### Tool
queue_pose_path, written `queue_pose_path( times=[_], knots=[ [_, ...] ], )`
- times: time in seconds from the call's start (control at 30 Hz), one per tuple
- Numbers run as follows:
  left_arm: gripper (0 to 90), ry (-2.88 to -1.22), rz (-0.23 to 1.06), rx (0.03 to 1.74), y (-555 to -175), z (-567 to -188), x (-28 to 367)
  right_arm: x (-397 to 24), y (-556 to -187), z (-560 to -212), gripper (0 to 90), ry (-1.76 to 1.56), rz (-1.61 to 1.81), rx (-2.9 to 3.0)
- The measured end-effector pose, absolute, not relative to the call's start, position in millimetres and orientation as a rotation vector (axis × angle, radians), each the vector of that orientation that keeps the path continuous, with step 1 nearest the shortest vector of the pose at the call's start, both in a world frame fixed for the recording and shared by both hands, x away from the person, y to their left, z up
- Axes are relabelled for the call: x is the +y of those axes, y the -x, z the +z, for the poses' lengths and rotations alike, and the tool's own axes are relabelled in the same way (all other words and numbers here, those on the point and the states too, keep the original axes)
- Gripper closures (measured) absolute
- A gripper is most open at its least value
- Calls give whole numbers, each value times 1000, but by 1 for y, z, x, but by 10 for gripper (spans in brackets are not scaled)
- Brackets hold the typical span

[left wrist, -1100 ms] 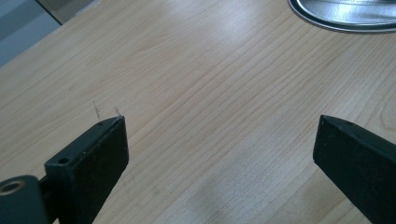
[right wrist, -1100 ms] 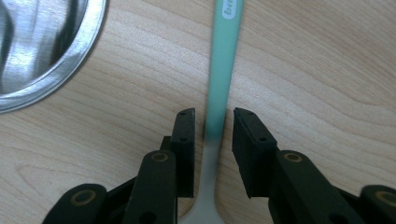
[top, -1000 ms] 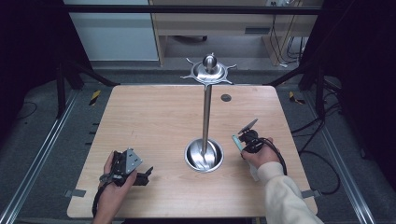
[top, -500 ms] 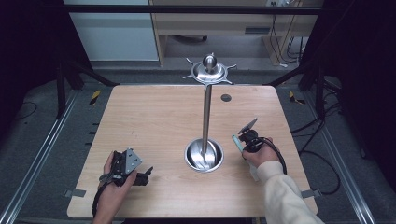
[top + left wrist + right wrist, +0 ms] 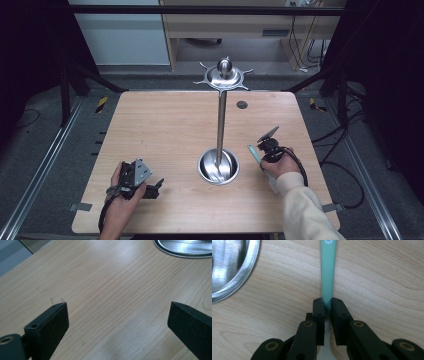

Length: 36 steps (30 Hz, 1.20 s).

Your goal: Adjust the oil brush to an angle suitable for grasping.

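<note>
With the green handle [image 5: 328, 270] pinched thinly by the just-closed right gripper [image 5: 327, 305], it could be twisted loose when lifted, while the left gripper [image 5: 117, 315] is held spread wide.

We see our left gripper [image 5: 117, 315] with jaws wide apart over the wooden table [image 5: 100, 290]; the steel base's rim [image 5: 182, 251] lies beyond them, well apart.
</note>
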<state>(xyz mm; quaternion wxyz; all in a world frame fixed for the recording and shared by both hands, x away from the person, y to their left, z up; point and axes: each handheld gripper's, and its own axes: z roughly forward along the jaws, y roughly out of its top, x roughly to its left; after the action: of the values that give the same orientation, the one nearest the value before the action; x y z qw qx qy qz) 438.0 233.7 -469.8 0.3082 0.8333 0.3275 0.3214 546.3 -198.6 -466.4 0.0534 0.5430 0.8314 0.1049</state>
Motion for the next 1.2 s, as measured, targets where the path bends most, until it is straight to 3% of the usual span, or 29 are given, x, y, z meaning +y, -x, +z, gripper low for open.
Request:
queue_pose_path(
  times=[0.3, 0.97, 1.2],
  knots=[
    [31, -2202, 841, 869, -441, -471, 234, -209, -543, -446, 823, -1612, 437, 2527],
    [31, -2168, 856, 918, -441, -469, 243, -248, -514, -335, 823, -1397, 952, 2335],
    [31, -2159, 857, 923, -439, -468, 245, -259, -497, -316, 823, -1369, 1090, 2252]
  ],
)
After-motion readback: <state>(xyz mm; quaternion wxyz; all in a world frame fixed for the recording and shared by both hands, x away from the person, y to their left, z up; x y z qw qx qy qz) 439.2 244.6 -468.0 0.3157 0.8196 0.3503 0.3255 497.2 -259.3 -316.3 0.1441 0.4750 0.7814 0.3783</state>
